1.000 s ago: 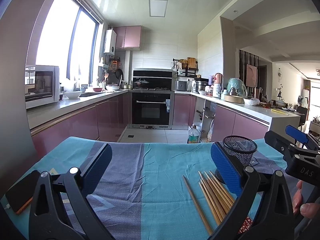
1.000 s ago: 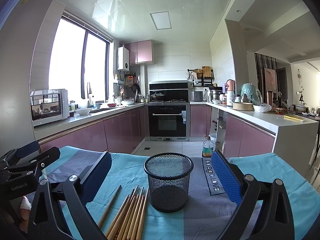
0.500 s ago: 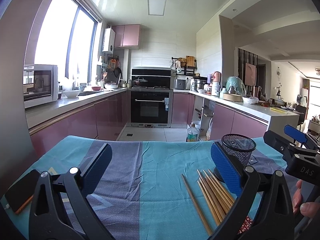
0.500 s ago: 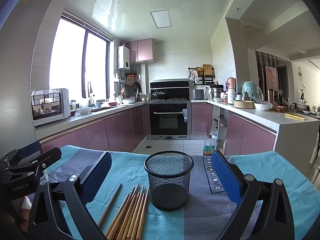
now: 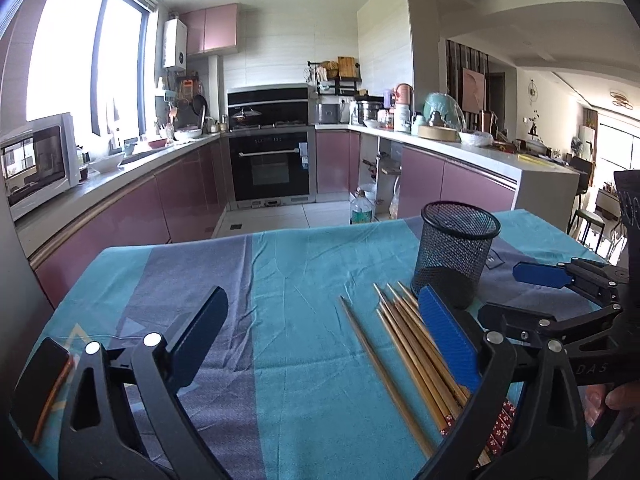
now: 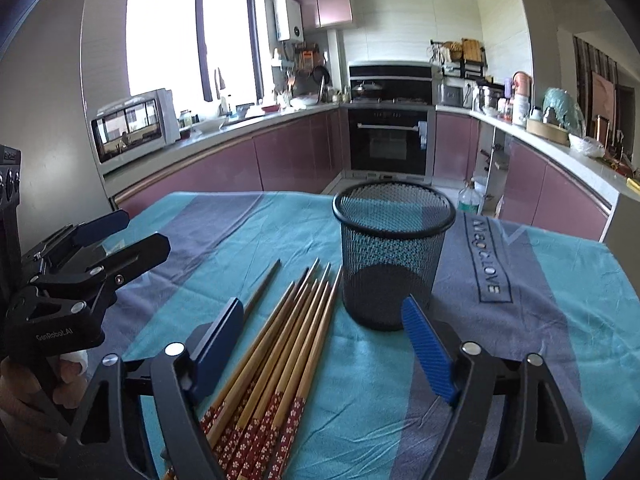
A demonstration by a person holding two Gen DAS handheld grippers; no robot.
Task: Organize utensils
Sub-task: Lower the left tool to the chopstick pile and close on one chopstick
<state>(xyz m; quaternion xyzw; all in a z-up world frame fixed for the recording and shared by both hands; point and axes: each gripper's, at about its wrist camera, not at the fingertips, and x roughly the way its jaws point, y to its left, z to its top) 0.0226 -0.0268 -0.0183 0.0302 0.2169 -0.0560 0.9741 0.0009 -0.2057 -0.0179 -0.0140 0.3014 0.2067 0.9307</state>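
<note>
Chopsticks (image 6: 280, 344): loose on table (image 6: 560, 320), at 8 o'clock of upright mesh cup (image 6: 394, 256). Right gripper (image 6: 328, 344): jaws apart, just been closing over chopsticks, nothing gripped. Left gripper (image 5: 320, 344): jaws apart, empty.

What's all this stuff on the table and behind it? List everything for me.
Chopsticks: about nine, wooden with red flowered ends, lying beside the cup.
Mesh cup: one, black, upright, empty.
Tablecloth: one, teal and grey.
Phone: one, dark, left table edge.
Microwave: one, white, counter.
Oven: one, black, back wall.
Left tool: black with blue pads, open.
Right tool: same, open over the chopsticks, jaws just been closing.
</note>
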